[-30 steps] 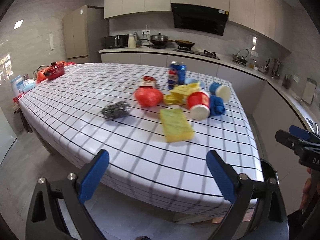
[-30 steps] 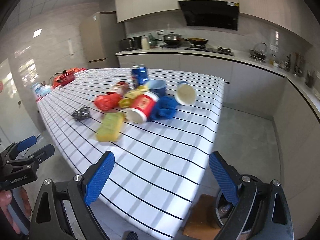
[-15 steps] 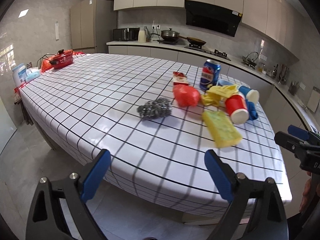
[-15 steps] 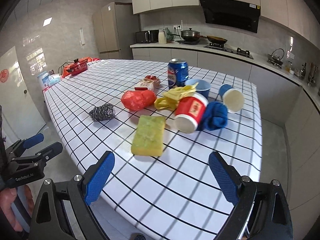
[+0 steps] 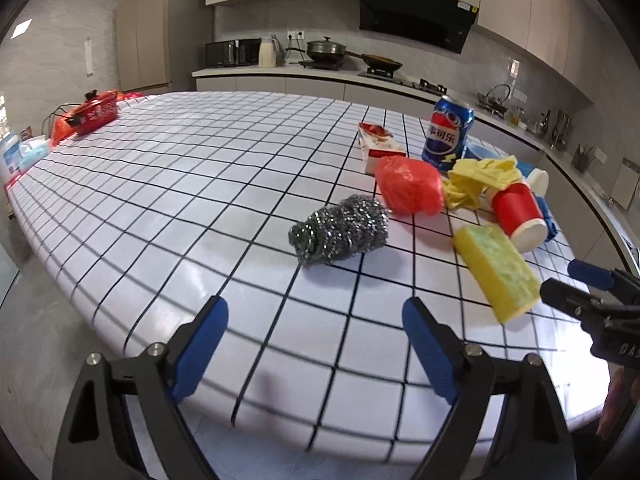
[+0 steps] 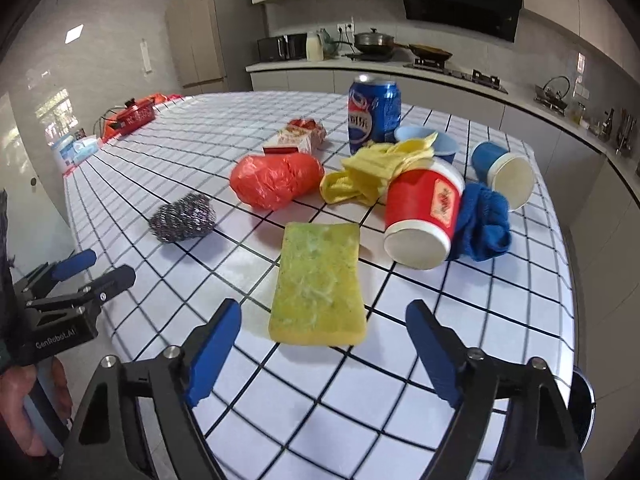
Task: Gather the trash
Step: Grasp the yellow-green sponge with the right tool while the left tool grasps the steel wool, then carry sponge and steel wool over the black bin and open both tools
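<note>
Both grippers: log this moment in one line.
left gripper: closing, empty, facing scourer | right gripper: closing, empty, facing sponge | nothing picked up yet

Black-grid white tablecloth (image 6: 460, 304); yellow-green sponge (image 6: 318, 280); red cup (image 6: 420, 216); blue can (image 6: 374, 114).

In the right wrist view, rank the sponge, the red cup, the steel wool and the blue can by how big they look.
1. sponge, nearest the camera, which inflates it
2. red cup
3. blue can and steel wool: too alike to rank
</note>
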The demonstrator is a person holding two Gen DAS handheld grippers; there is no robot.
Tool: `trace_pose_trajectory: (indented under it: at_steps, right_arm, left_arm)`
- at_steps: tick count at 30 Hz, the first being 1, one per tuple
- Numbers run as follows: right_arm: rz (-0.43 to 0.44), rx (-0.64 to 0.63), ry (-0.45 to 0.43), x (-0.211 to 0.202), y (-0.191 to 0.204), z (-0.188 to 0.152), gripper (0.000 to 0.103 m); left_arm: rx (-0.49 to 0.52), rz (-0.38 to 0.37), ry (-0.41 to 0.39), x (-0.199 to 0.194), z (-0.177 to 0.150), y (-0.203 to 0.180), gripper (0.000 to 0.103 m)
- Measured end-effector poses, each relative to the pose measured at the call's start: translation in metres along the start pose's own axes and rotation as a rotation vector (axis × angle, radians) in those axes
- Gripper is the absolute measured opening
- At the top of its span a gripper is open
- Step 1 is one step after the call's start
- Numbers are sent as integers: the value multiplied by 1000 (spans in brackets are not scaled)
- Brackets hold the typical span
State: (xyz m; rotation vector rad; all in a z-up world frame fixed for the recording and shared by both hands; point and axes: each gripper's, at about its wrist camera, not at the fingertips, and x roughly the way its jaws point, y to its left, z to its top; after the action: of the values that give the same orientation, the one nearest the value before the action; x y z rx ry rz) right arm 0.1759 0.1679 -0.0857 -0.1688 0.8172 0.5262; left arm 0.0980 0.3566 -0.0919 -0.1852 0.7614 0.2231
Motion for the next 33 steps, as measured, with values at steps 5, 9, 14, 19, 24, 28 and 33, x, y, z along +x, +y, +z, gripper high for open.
trace_pose_trajectory:
  at_steps: [5,9,14,19,24,28,33]
  right_arm:
    - [-3,12,36,29,2,6,82]
    - [-2,8,63,49,4,13,73]
    - [4,11,83,74,2,29,62]
    - [12,2,88,93,5,45,62]
    - [14,0,86,103,6,56,62]
    - [5,-9,84,103,8,54,62]
    - [10,-15,83,102,9,56,53]
  left_arm:
    - [15,-16,18,19,8,2,89]
    - [29,-24,45,37,16,1,89]
    - [43,-30,64,57,28,2,89]
    - [42,-48,90,70,37,3,82]
    - [43,-62,90,69,41,4,79]
    - [37,-69,94,74,47,4,59]
    - [27,-91,82,75,51,4,39]
